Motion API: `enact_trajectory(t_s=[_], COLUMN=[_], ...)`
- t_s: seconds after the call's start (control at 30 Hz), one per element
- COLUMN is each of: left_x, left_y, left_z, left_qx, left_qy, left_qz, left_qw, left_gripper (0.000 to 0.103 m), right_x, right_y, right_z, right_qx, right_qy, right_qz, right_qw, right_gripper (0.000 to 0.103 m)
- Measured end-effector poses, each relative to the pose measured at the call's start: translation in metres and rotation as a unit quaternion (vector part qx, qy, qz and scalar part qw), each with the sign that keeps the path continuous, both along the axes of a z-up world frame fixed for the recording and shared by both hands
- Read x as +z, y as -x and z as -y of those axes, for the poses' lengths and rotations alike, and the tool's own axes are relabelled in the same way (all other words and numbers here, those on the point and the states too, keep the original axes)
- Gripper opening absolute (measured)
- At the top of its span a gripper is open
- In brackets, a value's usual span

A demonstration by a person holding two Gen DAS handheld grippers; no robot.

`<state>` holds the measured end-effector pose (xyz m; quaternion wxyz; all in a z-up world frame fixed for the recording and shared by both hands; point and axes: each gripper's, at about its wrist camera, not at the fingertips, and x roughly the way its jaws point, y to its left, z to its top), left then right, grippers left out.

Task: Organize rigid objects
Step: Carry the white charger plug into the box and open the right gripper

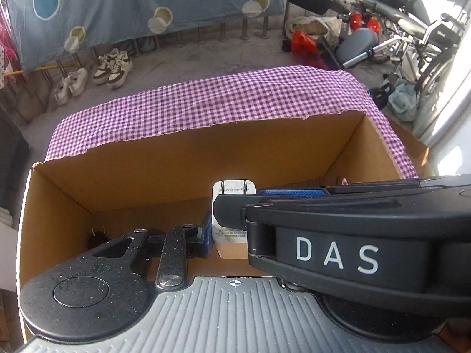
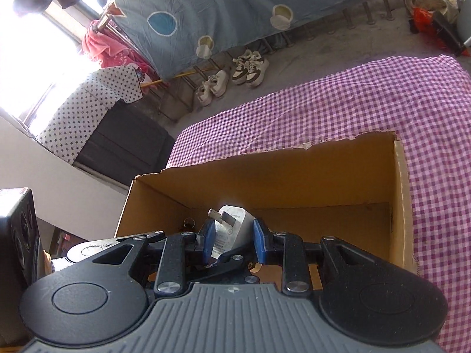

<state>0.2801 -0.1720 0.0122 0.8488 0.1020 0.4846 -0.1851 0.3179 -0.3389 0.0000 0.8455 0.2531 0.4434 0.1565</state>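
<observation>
A white plug-in charger (image 2: pixel 231 229) with two metal prongs is held over the open cardboard box (image 2: pixel 265 173). My right gripper (image 2: pixel 231 239) is shut on the charger, its blue pads (image 2: pixel 209 239) pressing both sides. In the left wrist view the same charger (image 1: pixel 232 214) shows over the box (image 1: pixel 176 158). The right gripper's black body marked DAS (image 1: pixel 338 253) crosses in front and hides my left gripper's right finger. Only the left blue pad (image 1: pixel 206 235) shows beside the charger, so I cannot tell the left gripper's state.
The box stands on a table under a purple checked cloth (image 1: pixel 235 100). A small dark object (image 1: pixel 98 236) lies in the box's left corner. Shoes (image 1: pixel 112 67), a wheelchair (image 1: pixel 412 29) and hanging blue fabric (image 1: pixel 132 6) lie beyond. A black speaker (image 2: pixel 17 235) is at left.
</observation>
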Motion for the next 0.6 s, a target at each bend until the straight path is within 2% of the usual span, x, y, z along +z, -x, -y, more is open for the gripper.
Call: enact_trajectory(t_s=[0.27,0.43,0.53,0.6], left_x=[-0.015,-0.01,0.003,0.015], left_y=[-0.019,-0.021,-0.015,-0.005], left_z=[-0.011,-0.01,-0.012,-0.013], left_qx=[0.025,0.028,0.023,0.017], left_qy=[0.006,0.006,0.013,0.017], left_qz=[-0.053,-0.056,-0.043,-0.026], left_qw=[0.9983,0.998,0.9987,0.9994], left_gripper=[0.027,0.03,0.043,0.057], right_x=[-0.028,-0.025,-0.013,0.0], right_y=[-0.024,-0.024,-0.013,0.003], right_z=[-0.008,-0.011,-0.009,-0.006], right_qx=[0.008,0.004,0.0,-0.006], right_qy=[0.016,0.02,0.016,0.014], right_qz=[-0.036,-0.034,-0.017,0.005], right_qw=[0.999,0.999,1.0,1.0], right_gripper=[0.031,0.032,0.032,0.031])
